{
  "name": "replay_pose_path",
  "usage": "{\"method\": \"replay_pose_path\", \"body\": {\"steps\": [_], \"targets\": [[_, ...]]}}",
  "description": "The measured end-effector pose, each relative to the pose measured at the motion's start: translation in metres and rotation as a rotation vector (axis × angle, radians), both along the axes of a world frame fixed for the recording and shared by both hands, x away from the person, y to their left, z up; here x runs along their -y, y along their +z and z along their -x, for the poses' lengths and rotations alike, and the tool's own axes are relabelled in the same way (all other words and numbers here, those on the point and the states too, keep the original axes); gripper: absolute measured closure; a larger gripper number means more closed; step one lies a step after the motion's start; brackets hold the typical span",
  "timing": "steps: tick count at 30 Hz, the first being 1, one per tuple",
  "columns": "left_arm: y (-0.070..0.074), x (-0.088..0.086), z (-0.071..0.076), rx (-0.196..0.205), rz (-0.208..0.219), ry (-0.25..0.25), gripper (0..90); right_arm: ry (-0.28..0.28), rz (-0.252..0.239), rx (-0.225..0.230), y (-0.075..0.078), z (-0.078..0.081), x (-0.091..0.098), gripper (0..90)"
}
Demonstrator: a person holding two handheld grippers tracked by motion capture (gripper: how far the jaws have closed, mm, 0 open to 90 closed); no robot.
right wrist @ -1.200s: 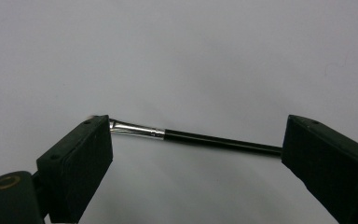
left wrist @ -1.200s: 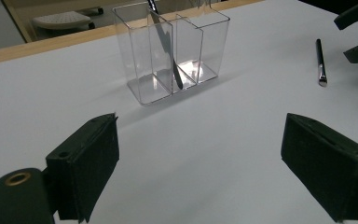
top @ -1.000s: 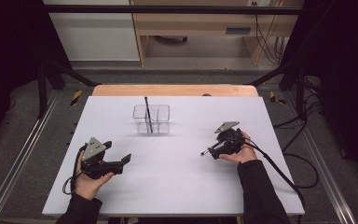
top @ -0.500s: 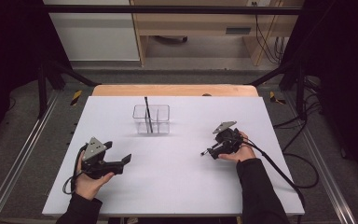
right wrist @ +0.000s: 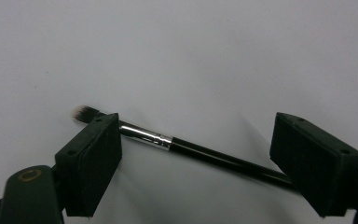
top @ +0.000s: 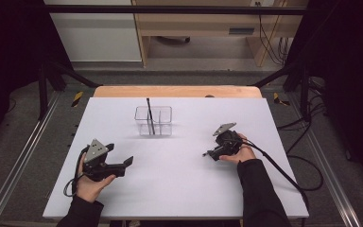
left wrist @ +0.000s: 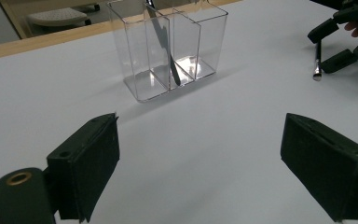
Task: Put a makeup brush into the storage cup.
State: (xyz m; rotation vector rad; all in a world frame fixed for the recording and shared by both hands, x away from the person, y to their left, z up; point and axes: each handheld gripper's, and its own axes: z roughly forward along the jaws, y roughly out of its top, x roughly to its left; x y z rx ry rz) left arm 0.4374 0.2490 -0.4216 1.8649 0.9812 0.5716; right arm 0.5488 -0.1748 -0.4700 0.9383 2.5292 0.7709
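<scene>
A slim black makeup brush [right wrist: 191,149] with a silver ferrule lies flat on the white table [top: 179,184]. My right gripper [right wrist: 196,126] straddles it; the jaws have just been closing, but the pads stand clear of the brush on both sides. From above, the right gripper [top: 209,153] sits at the table's right. My left gripper [top: 128,161] rests open at the front left, with nothing between its jaws [left wrist: 200,126]. A clear two-compartment holder [top: 153,120] stands at the back middle, with a second dark brush [top: 149,113] leaning in it.
The holder [left wrist: 168,46] lies ahead of the left gripper, and the right gripper [left wrist: 328,46] with the lying brush [left wrist: 318,60] is off to its right. A wooden strip [top: 177,91] borders the table's far edge. Cables trail off the right side.
The right gripper has edged slightly left over the brush. The left gripper and the holder have stayed put.
</scene>
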Motion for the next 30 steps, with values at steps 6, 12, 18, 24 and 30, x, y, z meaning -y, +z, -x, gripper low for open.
{"method": "replay_pose_path", "body": {"steps": [6,12,18,24,30], "targets": [[0.0004,-0.0005,0.0002,0.001,0.000,0.000,11.2,0.000,-0.046,-0.064,-0.0004,-0.0039,0.0041,25.7],[0.0004,-0.0001,0.0002,0.001,0.000,-0.002,11.3,-0.006,-0.063,-0.087,0.0003,-0.0048,0.0049,30.9],[0.0003,0.0001,0.0003,0.000,0.003,-0.004,11.4,-0.034,-0.065,-0.083,0.0023,-0.0041,0.0052,43.3],[0.0000,0.0004,0.0003,-0.001,0.000,-0.006,11.6,-0.056,-0.062,-0.086,0.0042,-0.0019,0.0049,55.8],[0.0000,0.0006,0.0003,-0.002,-0.001,-0.008,11.7,-0.072,-0.052,-0.094,0.0061,-0.0001,0.0054,65.8]]}}
